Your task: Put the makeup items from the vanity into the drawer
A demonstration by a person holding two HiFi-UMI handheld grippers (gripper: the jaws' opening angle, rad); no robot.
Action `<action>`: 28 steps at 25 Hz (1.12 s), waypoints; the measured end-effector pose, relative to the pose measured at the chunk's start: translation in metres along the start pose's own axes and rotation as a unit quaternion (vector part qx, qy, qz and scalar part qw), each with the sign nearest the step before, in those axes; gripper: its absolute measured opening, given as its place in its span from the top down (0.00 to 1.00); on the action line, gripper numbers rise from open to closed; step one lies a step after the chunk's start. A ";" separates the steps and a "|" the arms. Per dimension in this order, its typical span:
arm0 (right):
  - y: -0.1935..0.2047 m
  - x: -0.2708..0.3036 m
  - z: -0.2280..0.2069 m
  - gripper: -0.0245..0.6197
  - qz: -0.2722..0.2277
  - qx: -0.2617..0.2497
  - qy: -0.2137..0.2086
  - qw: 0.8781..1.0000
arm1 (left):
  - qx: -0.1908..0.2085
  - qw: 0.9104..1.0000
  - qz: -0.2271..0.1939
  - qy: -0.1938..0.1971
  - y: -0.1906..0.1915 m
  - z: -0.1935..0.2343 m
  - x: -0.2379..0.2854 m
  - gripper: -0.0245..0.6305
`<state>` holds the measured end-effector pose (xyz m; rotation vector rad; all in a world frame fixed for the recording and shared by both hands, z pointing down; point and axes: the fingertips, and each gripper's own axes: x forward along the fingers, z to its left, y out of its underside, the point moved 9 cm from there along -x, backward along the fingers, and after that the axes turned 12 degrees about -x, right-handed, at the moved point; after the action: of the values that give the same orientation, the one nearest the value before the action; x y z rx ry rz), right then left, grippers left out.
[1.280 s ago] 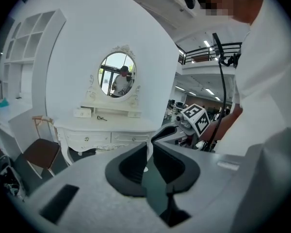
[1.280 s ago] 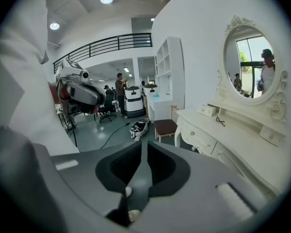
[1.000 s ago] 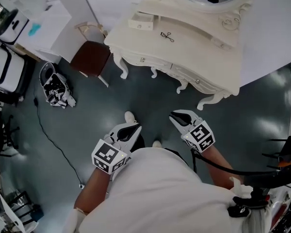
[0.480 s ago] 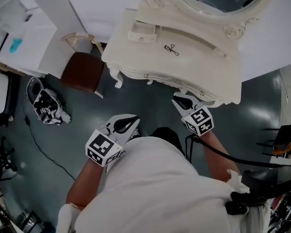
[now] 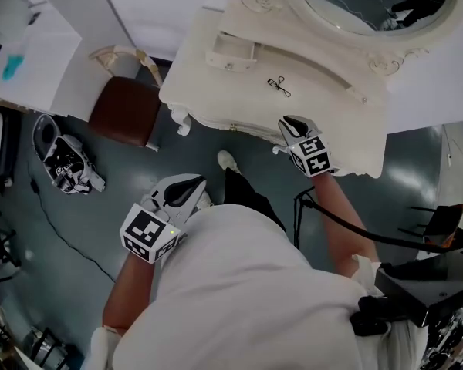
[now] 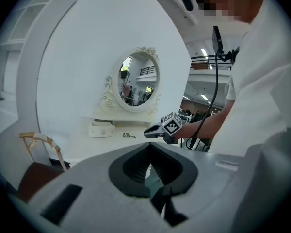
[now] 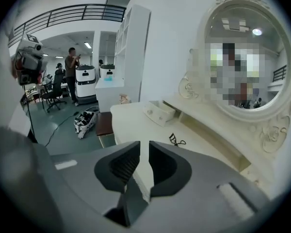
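A cream vanity [image 5: 231, 102] with an oval mirror [image 5: 370, 10] stands ahead. On its top lie a black eyelash curler [image 5: 278, 85] and a small drawer box [image 5: 230, 52], which is pulled partly out. My right gripper [image 5: 292, 121] hovers over the vanity's front edge, a little short of the curler [image 7: 176, 141]. Its jaws are shut but for a thin slit and hold nothing. My left gripper [image 5: 187, 190] hangs low over the floor, left of the vanity, shut and empty. In the left gripper view the right gripper [image 6: 153, 131] shows beside the curler [image 6: 128, 135].
A brown-seated chair [image 5: 123, 110] stands at the vanity's left corner. A black-and-white bag [image 5: 62, 164] and a thin cable [image 5: 69, 237] lie on the grey floor to the left. White cabinets [image 5: 31, 45] stand at the far left. The vanity's curved legs and front drawers face me.
I have stepped closer to the vanity. My right gripper has risen from over the floor to the vanity's front edge. The left gripper has drifted slightly left and stayed low.
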<state>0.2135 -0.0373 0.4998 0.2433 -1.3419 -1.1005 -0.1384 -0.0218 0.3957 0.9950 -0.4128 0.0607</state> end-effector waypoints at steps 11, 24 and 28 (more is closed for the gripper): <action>0.009 0.117 -0.102 0.83 0.052 -0.049 -0.016 0.997 | -0.047 0.996 -0.024 -0.068 -0.066 0.048 0.055 0.96; 0.023 0.176 -0.127 0.91 0.081 -0.097 -0.050 0.991 | -0.058 0.993 -0.021 -0.104 -0.100 0.072 0.107 0.96; 0.022 0.176 -0.133 0.93 0.077 -0.096 -0.052 0.991 | -0.057 0.993 -0.022 -0.104 -0.107 0.079 0.117 0.96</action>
<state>0.3104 -0.2141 0.5920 -0.0594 -1.3134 -1.1136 -0.0293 -0.1615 0.3898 0.9000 -0.5789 -0.1077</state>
